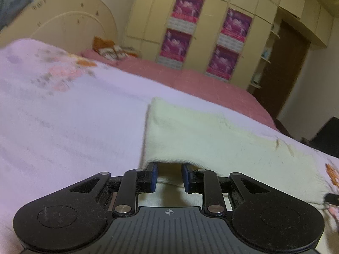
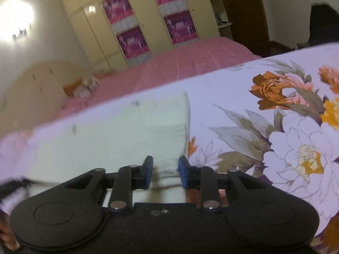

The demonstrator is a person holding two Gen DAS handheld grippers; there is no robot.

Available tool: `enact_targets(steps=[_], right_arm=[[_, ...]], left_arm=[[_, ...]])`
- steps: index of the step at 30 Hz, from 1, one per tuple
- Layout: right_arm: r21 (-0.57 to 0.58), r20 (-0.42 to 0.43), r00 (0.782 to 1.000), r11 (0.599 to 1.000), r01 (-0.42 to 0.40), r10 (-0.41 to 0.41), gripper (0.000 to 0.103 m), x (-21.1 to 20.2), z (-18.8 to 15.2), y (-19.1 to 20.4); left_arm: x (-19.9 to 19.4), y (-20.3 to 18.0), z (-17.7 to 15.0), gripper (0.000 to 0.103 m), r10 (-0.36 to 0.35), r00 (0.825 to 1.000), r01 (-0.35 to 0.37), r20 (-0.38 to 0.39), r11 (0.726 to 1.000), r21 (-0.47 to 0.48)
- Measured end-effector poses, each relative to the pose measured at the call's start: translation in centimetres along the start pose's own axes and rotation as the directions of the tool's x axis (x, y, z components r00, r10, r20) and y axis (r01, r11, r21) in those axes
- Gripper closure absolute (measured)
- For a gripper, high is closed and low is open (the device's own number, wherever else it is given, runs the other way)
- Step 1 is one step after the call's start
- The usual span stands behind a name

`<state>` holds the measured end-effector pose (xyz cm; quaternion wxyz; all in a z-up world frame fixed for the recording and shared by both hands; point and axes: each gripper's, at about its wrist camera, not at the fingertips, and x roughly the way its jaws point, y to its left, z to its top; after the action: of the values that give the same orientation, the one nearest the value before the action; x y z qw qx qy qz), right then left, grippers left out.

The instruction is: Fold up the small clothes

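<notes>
A pale cream cloth (image 1: 211,139) lies folded on a white floral sheet (image 1: 74,116) spread over the bed. My left gripper (image 1: 169,169) is at the near edge of the cloth by its left corner. Its blue pads are narrowly apart with cream fabric bunched between them, and the edge is lifted over the tips. In the right wrist view the same cloth (image 2: 131,133) reaches down to my right gripper (image 2: 165,169). That gripper is shut on a strip of fabric at the near right corner.
The floral sheet (image 2: 275,127) runs wide to the right of the cloth. Beyond it is a pink bedspread (image 1: 201,80) with small packets (image 1: 112,50) near a cream headboard (image 1: 74,21). A wardrobe with purple posters (image 1: 211,10) stands behind, beside a dark door (image 1: 286,67).
</notes>
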<state>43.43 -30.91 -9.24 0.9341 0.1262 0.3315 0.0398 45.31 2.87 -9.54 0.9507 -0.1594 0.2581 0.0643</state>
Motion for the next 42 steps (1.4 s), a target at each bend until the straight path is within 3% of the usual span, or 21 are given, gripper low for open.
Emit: enact_targets(steps=[1,2,6,9,11,16,20,23,25,27,28,30,31,32,34,35,36,38,39,41,42], right_arm=[[-0.03,-0.001,1.0,1.0,0.003,-0.003,0.099,0.1,-0.1,0.4],[-0.057,0.0,1.0,0.998,-0.012,0.012,0.099,-0.1,-0.1,0.8],[-0.16,0.081,0.996,0.987,-0.017,0.03,0.099,-2.4,-0.1,2.4],[-0.167,-0.046,0.997,0.985,0.046,-0.054,0.099,0.2,-0.9,1.8],[-0.145,-0.017,0.999,0.989,0.029,-0.032,0.099,-0.3,-1.0,1.5],[-0.142,0.011,1.0,0.99,0.019,-0.018,0.099,-1.1,-0.8,1.2],[-0.142,0.064,0.998,0.99,0.017,-0.008,0.099,-2.2,-0.4,1.4],[-0.157,0.062,0.998,0.987,0.025,-0.016,0.099,-1.6,0.2,1.7],[-0.151,0.081,0.997,0.988,0.034,-0.022,0.099,-1.5,0.6,1.8],[-0.156,0.089,0.995,0.987,0.047,-0.034,0.099,-1.2,0.8,1.7],[-0.166,0.058,0.996,0.984,0.07,-0.061,0.099,-0.4,0.6,1.6],[-0.204,-0.04,0.995,0.976,0.079,-0.089,0.098,1.5,-0.1,1.4],[-0.236,-0.034,0.994,0.967,0.091,-0.102,0.098,1.3,0.2,1.7],[-0.235,-0.016,0.994,0.967,0.099,-0.105,0.09,0.8,0.7,2.0],[-0.227,0.066,0.995,0.97,0.086,-0.072,0.085,-0.4,1.4,2.3],[-0.234,0.091,0.994,0.969,0.082,-0.063,0.085,-0.4,1.7,2.5],[-0.231,0.105,0.993,0.969,0.083,-0.06,0.085,0.1,2.0,2.6],[-0.207,0.087,0.995,0.976,0.063,-0.046,0.087,1.6,2.5,2.5],[-0.211,0.071,0.996,0.976,0.059,-0.045,0.087,2.8,2.6,2.4],[-0.234,-0.005,0.996,0.969,0.081,-0.084,0.089,5.3,2.3,1.9],[-0.226,0.012,0.997,0.971,0.072,-0.071,0.09,5.4,2.3,1.4]], left_arm=[[-0.4,-0.1,-0.1,0.078,0.021,0.999,-0.021,0.028,1.0,0.001],[-0.7,-0.2,-0.2,0.078,0.045,0.998,-0.045,0.045,0.999,0.011],[0.3,0.3,-0.8,0.078,0.042,0.998,-0.042,-0.036,0.999,0.011],[-0.4,0.9,-0.7,0.078,0.0,0.998,0.003,-0.069,0.999,0.038],[-1.6,1.9,-1.1,0.078,-0.023,0.996,0.028,-0.081,0.998,0.053],[-4.1,3.9,0.3,0.078,-0.041,0.998,0.039,0.048,0.998,0.048],[-2.8,2.3,2.7,0.078,-0.196,0.979,0.192,0.051,0.979,0.071],[-0.8,-0.5,3.2,0.078,-0.166,0.985,0.156,0.043,0.972,0.173],[0.8,-1.3,3.6,0.078,-0.16,0.986,0.15,0.045,0.973,0.173],[3.1,-1.9,3.2,0.078,-0.131,0.991,0.133,-0.027,0.977,0.167],[5.0,-2.0,2.6,0.078,-0.098,0.989,0.117,-0.11,0.977,0.178],[5.0,-2.2,2.2,0.078,-0.088,0.993,0.103,-0.079,0.973,0.208],[4.6,-2.5,2.8,0.078,-0.087,0.994,0.1,-0.069,0.971,0.218],[4.0,-2.9,3.3,0.078,-0.1,0.995,0.1,-0.014,0.965,0.241],[4.3,-3.5,4.2,0.077,-0.114,0.993,0.102,0.032,0.961,0.257],[5.2,-3.7,4.7,0.074,-0.112,0.994,0.105,0.014,0.964,0.246],[6.4,-3.8,5.2,0.055,-0.098,0.995,0.098,-0.016,0.967,0.236],[8.8,-3.5,5.2,0.027,-0.041,0.998,0.049,-0.039,0.969,0.241],[10.0,-3.1,4.8,0.026,0.002,0.997,0.016,-0.071,0.968,0.252],[10.2,-1.9,5.0,0.026,-0.002,0.996,0.022,-0.088,0.976,0.216],[9.9,-1.6,5.2,0.026,0.032,0.995,-0.011,-0.093,0.976,0.216]])
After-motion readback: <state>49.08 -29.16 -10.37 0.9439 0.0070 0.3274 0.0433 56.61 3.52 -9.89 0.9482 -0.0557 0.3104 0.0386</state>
